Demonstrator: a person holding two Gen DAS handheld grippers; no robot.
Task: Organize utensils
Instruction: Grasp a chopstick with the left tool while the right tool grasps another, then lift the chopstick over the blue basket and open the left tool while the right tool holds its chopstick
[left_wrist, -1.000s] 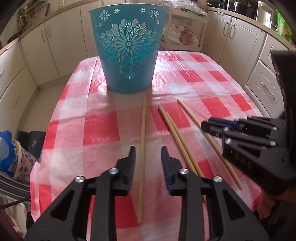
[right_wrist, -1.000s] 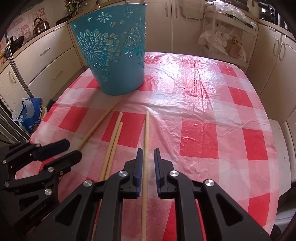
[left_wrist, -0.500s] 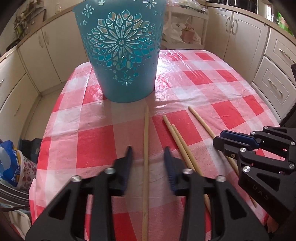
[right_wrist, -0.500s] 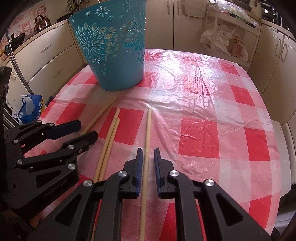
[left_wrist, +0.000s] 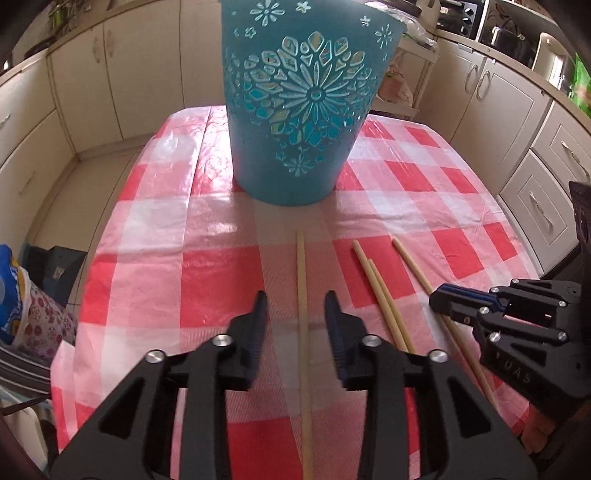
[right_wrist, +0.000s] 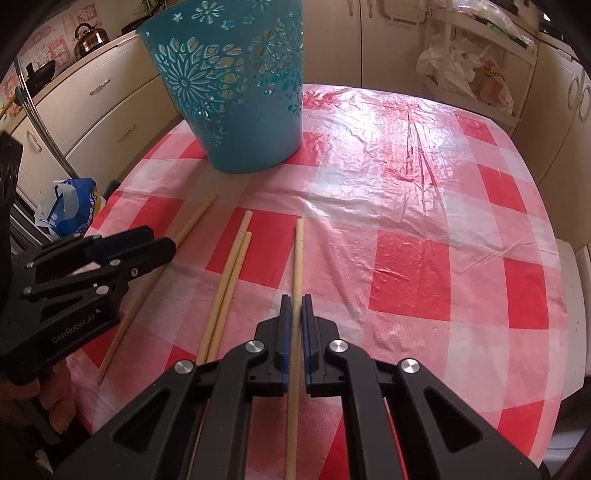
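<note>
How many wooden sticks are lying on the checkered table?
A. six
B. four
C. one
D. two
B: four chopsticks lie on the tablecloth in front of the blue basket: the left chopstick, the touching pair, and the right chopstick, which the right claw is shut on.

The tabletop (right_wrist: 424, 206) is covered by a glossy, wrinkled red-and-white checked plastic cloth (left_wrist: 207, 280). A teal cut-out bucket (left_wrist: 299, 103) stands upright on it toward the far side. Nearer lie four long pale wooden sticks: one alone (left_wrist: 303, 291), a touching pair (right_wrist: 231, 273) beside it, and a fourth (right_wrist: 297, 266) set apart from them.
</note>
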